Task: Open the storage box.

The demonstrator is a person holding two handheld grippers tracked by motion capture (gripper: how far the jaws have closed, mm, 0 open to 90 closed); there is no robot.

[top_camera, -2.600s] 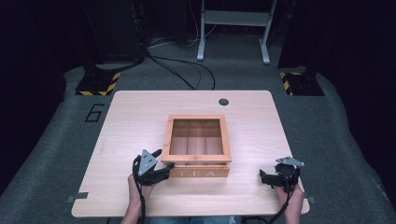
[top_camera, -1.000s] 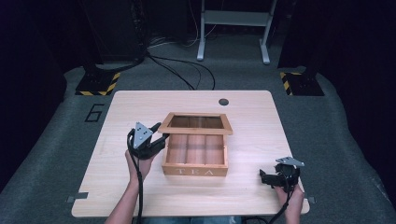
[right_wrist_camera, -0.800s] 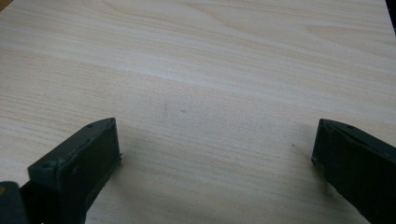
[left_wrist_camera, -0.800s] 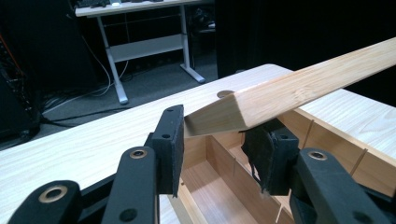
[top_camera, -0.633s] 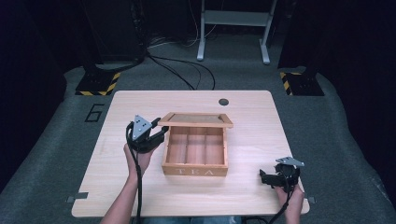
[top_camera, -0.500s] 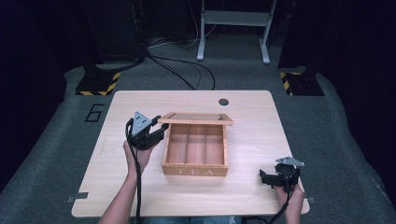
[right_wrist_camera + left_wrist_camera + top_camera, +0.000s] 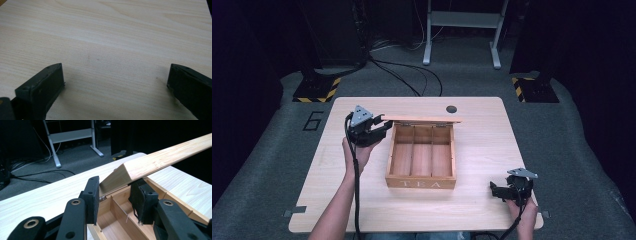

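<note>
A wooden tea box (image 7: 422, 184) marked TEA stands mid-table, its three compartments bare. Its hinged lid (image 7: 422, 119) is swung up over the back edge. My left gripper (image 7: 387, 127) is at the lid's left end, shut on that corner. In the left gripper view the pale lid (image 7: 160, 160) runs up to the right from between my left gripper's (image 7: 116, 188) pads, with the box's dividers (image 7: 117, 207) below. My right gripper (image 7: 494, 190) rests near the front right corner of the table (image 7: 492, 135). Its jaws stand wide open, as my right gripper (image 7: 115, 75) shows over bare tabletop (image 7: 105, 30).
A small black round hole (image 7: 451, 108) sits near the table's back edge. Beyond the table lie floor cables (image 7: 407, 75), a metal stand's legs (image 7: 462, 30) and two hazard-striped bases (image 7: 317, 87).
The left gripper went from the box's front left corner back and upward along its left side, swinging the lid from closed to raised. The right gripper stayed put.
</note>
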